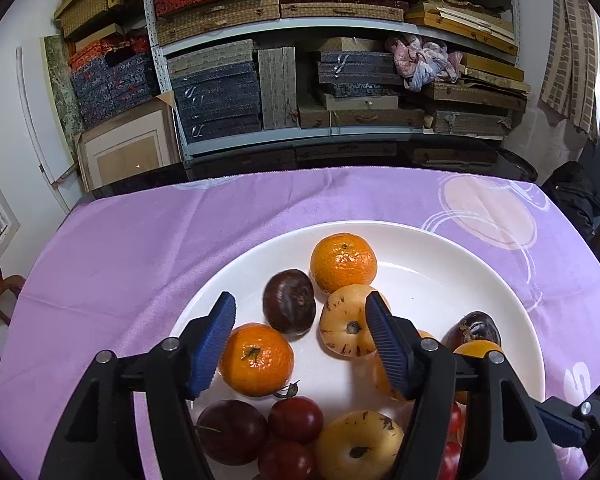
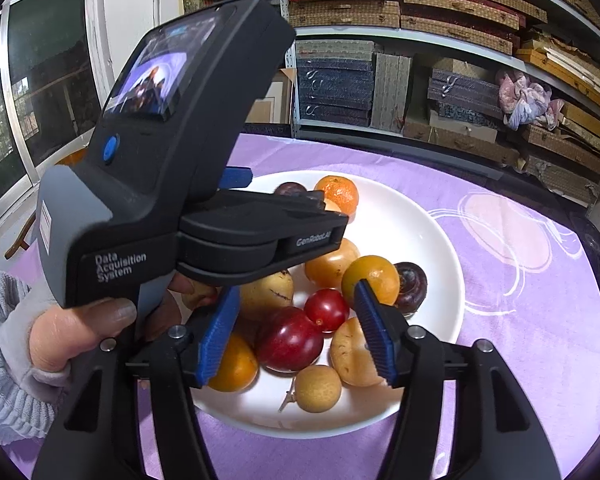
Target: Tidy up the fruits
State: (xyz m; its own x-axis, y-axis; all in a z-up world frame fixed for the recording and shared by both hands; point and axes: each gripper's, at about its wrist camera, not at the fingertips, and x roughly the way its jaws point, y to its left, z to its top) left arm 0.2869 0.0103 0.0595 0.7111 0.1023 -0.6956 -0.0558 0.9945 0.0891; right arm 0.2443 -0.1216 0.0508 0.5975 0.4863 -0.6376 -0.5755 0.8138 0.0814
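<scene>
Broadly, a purple tablecloth (image 1: 140,248) spreads wide around a white plate (image 1: 440,248), leaving free cloth to the plate's left and beyond its far rim, while shelves of boxes (image 1: 300,60) stand past the table's back edge. On the plate the fruit crowds the near half; the far half of the plate is bare white. From the left wrist view, the left gripper (image 1: 300,344) hangs over the plate with jaws apart and nothing pressed between the blue pads: an orange mandarin (image 1: 256,360) lies just beside the left pad, a speckled yellow fruit (image 1: 344,322) sits against the right pad, and a dark plum (image 1: 289,300) lies in the gap beyond them. Only the right wrist view shows the person's hand (image 2: 80,332) in a grey knit sleeve (image 2: 0,344) holding the left gripper's body, which hides part of the plate. There the right gripper (image 2: 296,328) also stands open, gripping nothing, with a red plum (image 2: 289,340) and a small red fruit (image 2: 326,310) between its pads and a small tan round fruit (image 2: 318,388) lying near the plate's near rim
</scene>
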